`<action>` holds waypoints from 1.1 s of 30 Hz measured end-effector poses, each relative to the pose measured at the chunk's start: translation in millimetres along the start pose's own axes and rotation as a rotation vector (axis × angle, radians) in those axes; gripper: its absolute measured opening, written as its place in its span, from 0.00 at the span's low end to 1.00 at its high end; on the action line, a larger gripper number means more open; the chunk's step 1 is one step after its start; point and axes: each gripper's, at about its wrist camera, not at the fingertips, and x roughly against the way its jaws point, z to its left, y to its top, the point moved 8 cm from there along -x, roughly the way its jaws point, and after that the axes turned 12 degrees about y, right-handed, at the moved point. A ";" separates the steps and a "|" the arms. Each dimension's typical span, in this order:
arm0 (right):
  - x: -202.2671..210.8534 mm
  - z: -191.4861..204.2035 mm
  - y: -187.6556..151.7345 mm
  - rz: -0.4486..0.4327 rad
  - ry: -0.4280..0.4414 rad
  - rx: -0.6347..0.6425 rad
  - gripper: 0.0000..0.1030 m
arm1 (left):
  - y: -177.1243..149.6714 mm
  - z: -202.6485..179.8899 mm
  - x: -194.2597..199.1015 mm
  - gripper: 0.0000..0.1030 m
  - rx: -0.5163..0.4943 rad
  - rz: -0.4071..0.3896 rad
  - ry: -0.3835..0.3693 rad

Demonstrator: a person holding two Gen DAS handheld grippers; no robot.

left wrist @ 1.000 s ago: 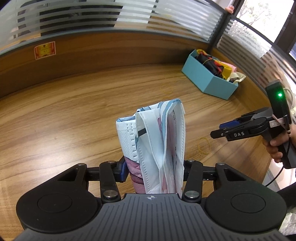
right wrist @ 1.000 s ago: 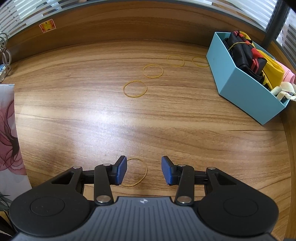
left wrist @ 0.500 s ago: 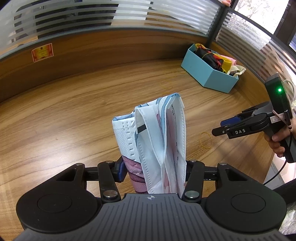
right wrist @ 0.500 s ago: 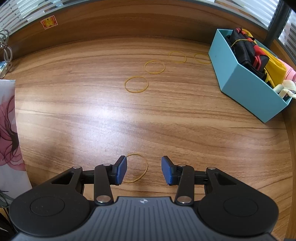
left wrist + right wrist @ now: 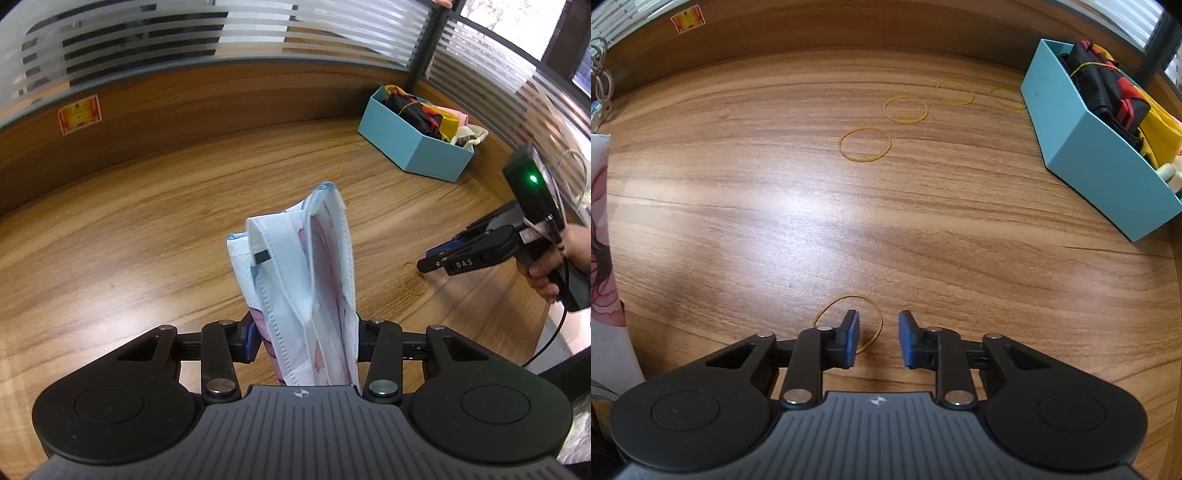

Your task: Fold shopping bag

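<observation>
With my left gripper (image 5: 304, 341) clamping the folded bag (image 5: 299, 280), my right gripper (image 5: 877, 338) has just been narrowing, empty, over the nearest rubber band (image 5: 849, 314), likely to bind it.

Ahead of your right gripper (image 5: 875, 338) the table (image 5: 886, 229) lies open. Only flat rubber bands (image 5: 865, 144) dot it. The blue box (image 5: 1093, 162) blocks the far right.

The left gripper (image 5: 304, 343) is black plastic with a ribbed grey top, two round bumps, silver screws and blue pads. The right gripper (image 5: 877, 338) looks the same. From the side, the right one shows white letters, maybe "DAS", a green light and a black cable. A dark sleeve (image 5: 569, 373) peeks in.
</observation>
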 end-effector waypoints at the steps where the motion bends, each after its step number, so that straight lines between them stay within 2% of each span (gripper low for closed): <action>1: -2.6 1.0 0.7 0.004 0.000 0.004 0.17 | 0.0 -0.7 0.1 0.42 -0.006 -0.003 0.002; 8: -19.4 11.0 9.8 0.033 -0.016 0.071 0.13 | -0.8 2.4 -4.6 0.43 0.008 0.019 -0.001; 10: -21.5 13.5 12.6 0.036 -0.020 0.087 0.06 | -0.7 2.8 -5.2 0.43 0.013 0.022 -0.005; 13: -24.0 18.7 14.8 0.044 -0.029 0.117 0.01 | -0.7 1.6 -5.0 0.43 0.012 0.020 -0.009; 16: -25.5 23.0 14.8 0.046 -0.046 0.150 0.00 | -1.4 0.9 -4.7 0.43 0.010 0.017 -0.012; 19: -21.7 23.4 18.1 0.030 -0.029 0.118 0.00 | -1.4 1.1 -4.4 0.44 0.007 0.016 -0.013; 26: 10.7 36.7 26.5 -0.046 0.002 0.086 0.00 | -2.4 -1.2 -1.2 0.45 -0.002 0.007 -0.011; 32: 3.9 39.3 18.1 0.004 -0.013 0.142 0.02 | -3.3 -0.4 2.3 0.48 -0.006 0.000 -0.002; 33: 0.8 39.1 16.3 0.011 -0.015 0.151 0.09 | -3.6 0.1 2.6 0.48 -0.005 -0.001 0.001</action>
